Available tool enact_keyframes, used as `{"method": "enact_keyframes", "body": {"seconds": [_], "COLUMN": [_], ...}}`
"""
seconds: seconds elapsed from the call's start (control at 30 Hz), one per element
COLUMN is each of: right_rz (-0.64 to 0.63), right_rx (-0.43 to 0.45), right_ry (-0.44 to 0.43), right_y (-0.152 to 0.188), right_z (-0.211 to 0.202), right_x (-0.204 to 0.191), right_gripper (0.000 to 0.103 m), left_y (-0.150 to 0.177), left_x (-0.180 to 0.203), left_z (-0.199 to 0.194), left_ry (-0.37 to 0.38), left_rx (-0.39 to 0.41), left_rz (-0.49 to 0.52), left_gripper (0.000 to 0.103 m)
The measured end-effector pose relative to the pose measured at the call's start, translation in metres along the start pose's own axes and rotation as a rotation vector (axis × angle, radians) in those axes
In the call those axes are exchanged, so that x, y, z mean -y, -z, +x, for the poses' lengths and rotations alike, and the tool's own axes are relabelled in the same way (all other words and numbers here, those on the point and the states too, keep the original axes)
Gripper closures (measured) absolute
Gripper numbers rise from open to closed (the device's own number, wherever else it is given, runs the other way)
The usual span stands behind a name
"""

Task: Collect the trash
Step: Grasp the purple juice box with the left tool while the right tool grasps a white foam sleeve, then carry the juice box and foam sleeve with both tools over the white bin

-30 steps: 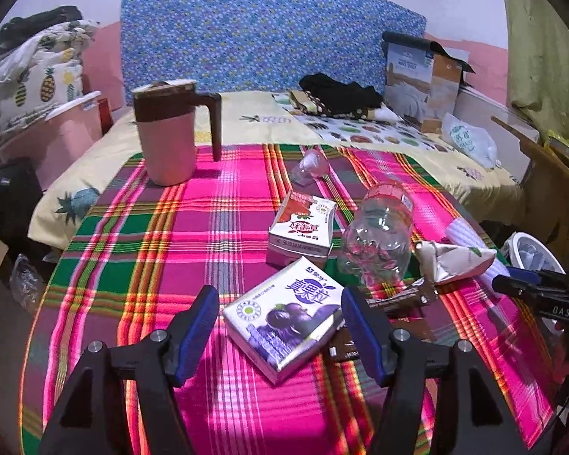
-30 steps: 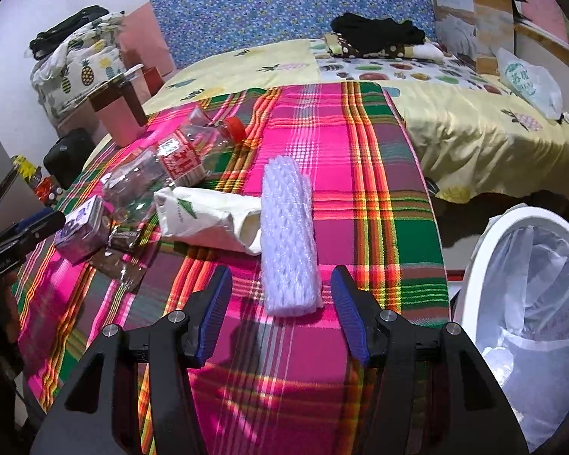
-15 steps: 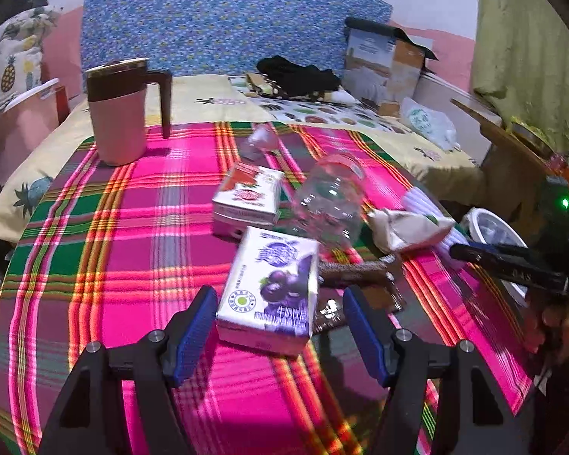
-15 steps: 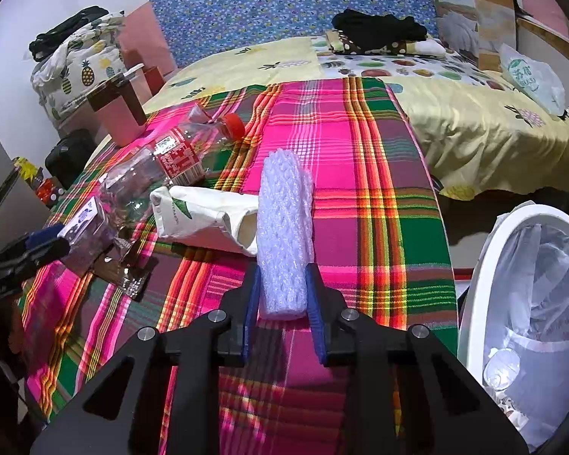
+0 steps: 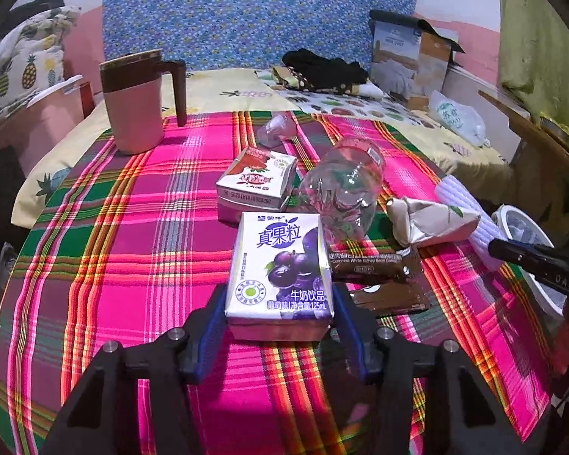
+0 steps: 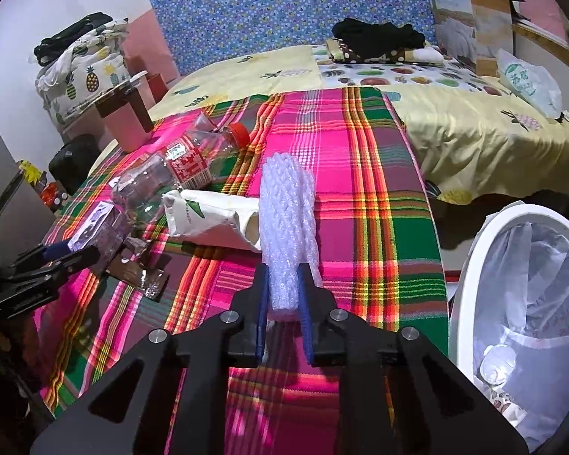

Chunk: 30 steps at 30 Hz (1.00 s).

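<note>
Right gripper [image 6: 283,313] just closed, pinching foam net [image 6: 288,204] by its near end; long axis straight ahead; bin [image 6: 474,265] off table's right edge.

Left gripper [image 5: 278,318] just closed, pads against purple carton [image 5: 280,265].

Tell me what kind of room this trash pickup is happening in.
Most likely a bedroom at home: a bed under a yellow fruit-print sheet, a blue floral padded headboard, and folded pineapple-print bedding stacked at the side.

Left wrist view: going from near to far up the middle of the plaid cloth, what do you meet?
Left claw → purple milk carton → red and white carton → small clear cup on its side → yellow bedsheet → blue headboard.
</note>
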State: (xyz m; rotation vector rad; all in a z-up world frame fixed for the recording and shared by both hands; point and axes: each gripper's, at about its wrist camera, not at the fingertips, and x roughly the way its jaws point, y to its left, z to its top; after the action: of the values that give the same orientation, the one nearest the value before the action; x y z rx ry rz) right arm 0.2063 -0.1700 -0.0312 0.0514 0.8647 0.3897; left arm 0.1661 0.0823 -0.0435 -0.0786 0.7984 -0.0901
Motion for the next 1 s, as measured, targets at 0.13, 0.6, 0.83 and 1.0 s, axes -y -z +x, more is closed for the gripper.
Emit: {"method": "enact_keyframes", "body": {"seconds": [0.13, 0.6, 0.83, 1.0], "right_rz": [0.002, 0.013, 0.018, 0.031], "right_rx": [0.011, 0.064, 0.079, 0.083], "right_ry": [-0.003, -0.001, -0.001, 0.003], "right_y": [0.002, 0.01, 0.016, 0.022], "right_z": [-0.004, -0.033, -0.045, -0.053], "right_x": [0.0, -0.001, 0.0, 0.004], "right_gripper": [0.09, 0.09, 0.09, 0.09], "left_y": [0.002, 0.01, 0.012, 0.014], "left_x": [0.002, 0.021, 0.044, 0.068], "left_z": [-0.008, -0.047, -0.064, -0.069], "left_ry": [-0.022, -0.041, -0.01, 0.024], "left_rx": [0.03, 0.077, 0.099, 0.099], "left_rz": [-0.011, -0.023, -0.009, 0.011], "left_gripper": [0.049, 0.05, 0.05, 0.05]}}
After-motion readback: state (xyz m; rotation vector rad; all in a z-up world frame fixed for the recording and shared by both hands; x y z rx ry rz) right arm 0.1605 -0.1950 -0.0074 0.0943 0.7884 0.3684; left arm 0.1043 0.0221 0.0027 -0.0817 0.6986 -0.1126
